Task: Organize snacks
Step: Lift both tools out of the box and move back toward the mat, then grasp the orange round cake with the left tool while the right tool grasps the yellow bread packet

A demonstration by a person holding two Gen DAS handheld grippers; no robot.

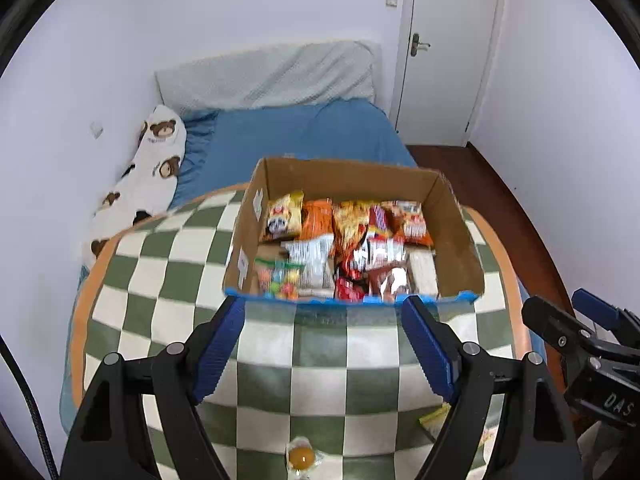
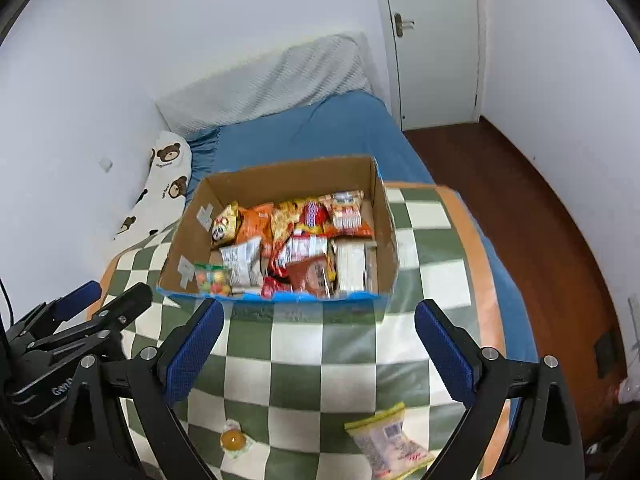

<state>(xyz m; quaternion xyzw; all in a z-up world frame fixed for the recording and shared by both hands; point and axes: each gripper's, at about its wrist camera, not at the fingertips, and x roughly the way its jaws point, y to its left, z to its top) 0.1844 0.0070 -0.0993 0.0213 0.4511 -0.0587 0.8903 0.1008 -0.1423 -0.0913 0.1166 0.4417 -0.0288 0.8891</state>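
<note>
An open cardboard box with a blue front edge sits on a green-and-white checkered mat, packed with several snack packets. My left gripper hovers open and empty just in front of the box's near edge. My right gripper is open and empty too, ahead of the same edge. On the mat near me lie a small wrapped orange jelly cup and a yellow-edged snack bag, partly hidden behind the left gripper's right finger.
The checkered mat lies on a bed with a blue sheet. A bear-print pillow rests against the left wall. A white door and dark wooden floor are to the right.
</note>
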